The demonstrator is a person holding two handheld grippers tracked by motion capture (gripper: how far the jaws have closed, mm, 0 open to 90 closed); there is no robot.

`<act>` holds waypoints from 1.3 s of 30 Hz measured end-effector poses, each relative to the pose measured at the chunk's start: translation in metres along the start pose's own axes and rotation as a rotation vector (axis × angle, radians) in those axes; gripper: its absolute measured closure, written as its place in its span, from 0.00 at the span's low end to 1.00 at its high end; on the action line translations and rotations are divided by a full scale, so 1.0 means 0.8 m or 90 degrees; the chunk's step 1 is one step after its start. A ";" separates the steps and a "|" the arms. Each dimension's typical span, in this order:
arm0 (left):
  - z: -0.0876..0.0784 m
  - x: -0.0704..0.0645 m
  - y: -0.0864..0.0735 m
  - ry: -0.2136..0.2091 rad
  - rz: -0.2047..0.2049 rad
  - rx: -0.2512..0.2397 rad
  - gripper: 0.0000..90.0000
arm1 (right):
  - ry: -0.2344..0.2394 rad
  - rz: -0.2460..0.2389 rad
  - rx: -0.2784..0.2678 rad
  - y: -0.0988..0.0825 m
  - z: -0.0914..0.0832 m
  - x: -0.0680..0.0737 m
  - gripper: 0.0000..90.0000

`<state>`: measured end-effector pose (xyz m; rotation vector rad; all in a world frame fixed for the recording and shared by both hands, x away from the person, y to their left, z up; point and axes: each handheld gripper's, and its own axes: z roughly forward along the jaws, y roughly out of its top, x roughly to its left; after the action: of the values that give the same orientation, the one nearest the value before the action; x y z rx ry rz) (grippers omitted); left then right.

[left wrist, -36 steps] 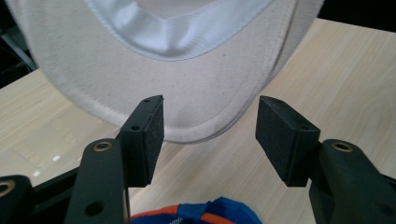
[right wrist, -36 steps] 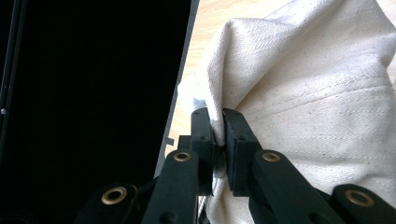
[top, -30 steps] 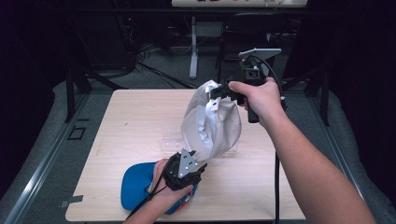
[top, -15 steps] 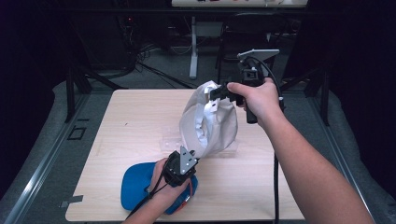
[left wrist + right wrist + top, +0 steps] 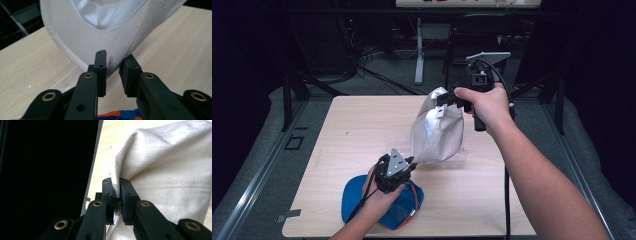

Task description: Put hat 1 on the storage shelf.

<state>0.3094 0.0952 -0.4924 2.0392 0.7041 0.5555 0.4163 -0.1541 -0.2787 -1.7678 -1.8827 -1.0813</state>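
Observation:
A cream-white cap (image 5: 437, 130) hangs above the light wooden table (image 5: 357, 125). My right gripper (image 5: 443, 99) holds it up by its top edge, and in the right gripper view the jaws (image 5: 117, 185) are shut on a fold of the fabric (image 5: 175, 170). My left gripper (image 5: 409, 161) is at the cap's lowest point. In the left gripper view its jaws (image 5: 113, 62) stand slightly apart, with the curved lower edge of the cap (image 5: 100, 30) dipping into the gap. A blue cap (image 5: 354, 195) with an orange trim lies on the table under my left hand.
A clear plastic sheet (image 5: 459, 157) lies flat on the table beneath the hanging cap. Dark table legs, cables and a white stand (image 5: 418, 50) fill the floor beyond the far edge. The table's left half (image 5: 337, 150) is bare wood.
My left gripper has shifted a little to the left along the table, staying at the cap's lower edge. The right gripper still holds the cap at the same height.

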 end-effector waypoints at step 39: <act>0.024 0.067 -0.003 -0.124 -0.127 -0.019 0.91 | -0.012 -0.019 0.004 0.014 0.057 0.002 0.93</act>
<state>0.3606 0.1203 -0.4979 1.9363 0.7652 0.2481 0.4379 -0.1210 -0.3041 -1.7584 -1.9266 -1.0718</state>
